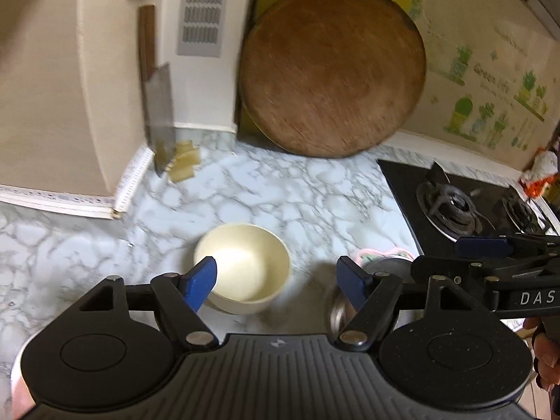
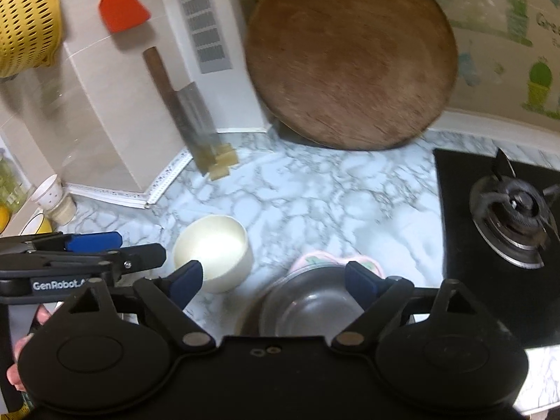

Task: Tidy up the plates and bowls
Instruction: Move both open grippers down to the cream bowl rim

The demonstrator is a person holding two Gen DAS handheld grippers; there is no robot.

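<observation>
left gripper [image 1: 276, 280]: fingers spread, empty, cream bowl [image 1: 242, 267] between them on desk [image 1: 280, 189] | right gripper [image 2: 269, 281]: fingers spread, empty, above steel bowl [image 2: 308, 301]

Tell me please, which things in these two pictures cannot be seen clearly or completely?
- Metal bowl: in the right wrist view its near part is hidden by the gripper body; in the left wrist view only a blurred sliver shows.
- Pink item behind the bowl: mostly covered, so its kind is unclear.
- Cream bowl: the left gripper's finger covers its near rim.
- Stove: cut off by the right edge.
</observation>
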